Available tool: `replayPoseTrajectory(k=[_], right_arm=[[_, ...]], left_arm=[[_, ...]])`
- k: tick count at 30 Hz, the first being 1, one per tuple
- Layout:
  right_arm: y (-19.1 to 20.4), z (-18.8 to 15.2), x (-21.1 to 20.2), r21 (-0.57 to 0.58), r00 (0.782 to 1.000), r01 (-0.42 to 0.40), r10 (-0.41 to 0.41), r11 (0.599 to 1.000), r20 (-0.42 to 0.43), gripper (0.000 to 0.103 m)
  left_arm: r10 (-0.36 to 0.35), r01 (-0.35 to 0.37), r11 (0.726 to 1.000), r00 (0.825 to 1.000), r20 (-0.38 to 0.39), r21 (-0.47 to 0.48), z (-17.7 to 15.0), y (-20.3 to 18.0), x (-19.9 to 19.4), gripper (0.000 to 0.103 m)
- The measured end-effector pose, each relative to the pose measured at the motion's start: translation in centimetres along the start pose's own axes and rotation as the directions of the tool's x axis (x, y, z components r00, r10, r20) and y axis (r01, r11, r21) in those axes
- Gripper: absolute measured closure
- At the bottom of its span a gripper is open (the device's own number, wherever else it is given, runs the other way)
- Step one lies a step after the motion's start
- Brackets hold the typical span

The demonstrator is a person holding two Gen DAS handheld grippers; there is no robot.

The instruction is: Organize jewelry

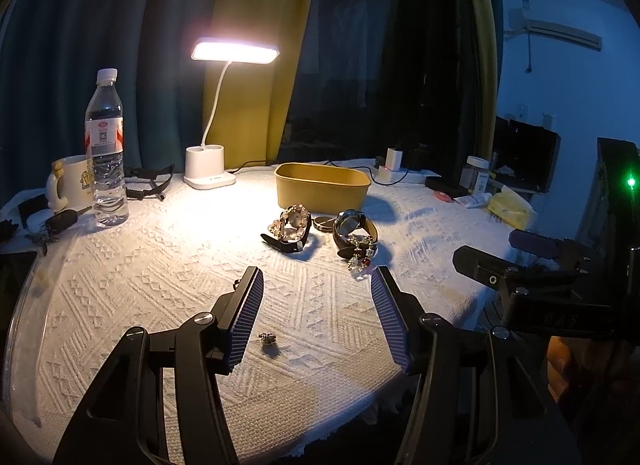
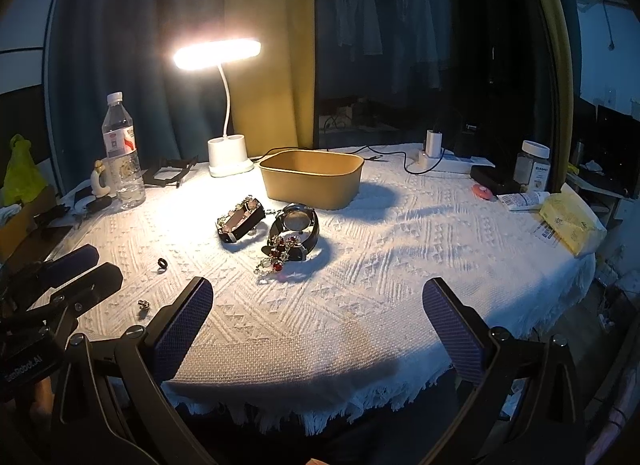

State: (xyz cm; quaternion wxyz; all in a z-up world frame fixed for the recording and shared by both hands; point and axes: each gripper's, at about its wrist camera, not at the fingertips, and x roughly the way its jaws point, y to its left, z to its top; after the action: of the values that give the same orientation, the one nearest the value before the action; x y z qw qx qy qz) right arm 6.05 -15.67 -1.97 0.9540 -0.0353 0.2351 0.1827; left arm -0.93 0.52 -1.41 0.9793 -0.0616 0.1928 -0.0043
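Note:
A yellow box (image 1: 322,187) (image 2: 312,179) stands open on the white cloth. In front of it lie a beaded bracelet on a black band (image 1: 290,227) (image 2: 240,221), a black-strapped watch (image 1: 352,225) (image 2: 296,225) and a red-and-clear bead piece (image 1: 360,255) (image 2: 278,255). A small ring charm (image 1: 267,338) (image 2: 143,305) lies between my left gripper's fingers, close to the left one. A dark ring (image 2: 160,263) lies farther out. My left gripper (image 1: 316,289) (image 2: 80,269) is open and empty. My right gripper (image 2: 318,297) (image 1: 520,249) is open and empty near the table's front edge.
A lit desk lamp (image 1: 210,175) (image 2: 230,161), a water bottle (image 1: 106,153) (image 2: 122,153) and a mug (image 1: 70,181) stand at the back left. A power strip (image 2: 444,161), a jar (image 2: 534,165) and a yellow pack (image 2: 572,223) sit at the right.

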Motion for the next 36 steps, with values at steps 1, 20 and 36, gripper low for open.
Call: replayPoseTrajectory(k=[1,20,36], right_arm=[[0.0,0.0,-0.02,-0.001,1.0,0.0,0.0,1.0,0.001,0.0],[-0.1,0.32,-0.44,-0.004,1.0,0.006,-0.006,1.0,0.018,0.0],[-0.06,0.29,-0.39,-0.007,1.0,0.006,-0.006,1.0,0.016,0.0]], left_arm=[[-0.003,0.003,1.0,1.0,-0.001,0.0,0.02,0.02,0.05,0.044],[-0.008,0.008,1.0,1.0,0.006,0.001,0.13,-0.07,0.1,0.044],[-0.004,0.004,1.0,1.0,0.008,0.0,-0.15,-0.02,-0.13,0.044]])
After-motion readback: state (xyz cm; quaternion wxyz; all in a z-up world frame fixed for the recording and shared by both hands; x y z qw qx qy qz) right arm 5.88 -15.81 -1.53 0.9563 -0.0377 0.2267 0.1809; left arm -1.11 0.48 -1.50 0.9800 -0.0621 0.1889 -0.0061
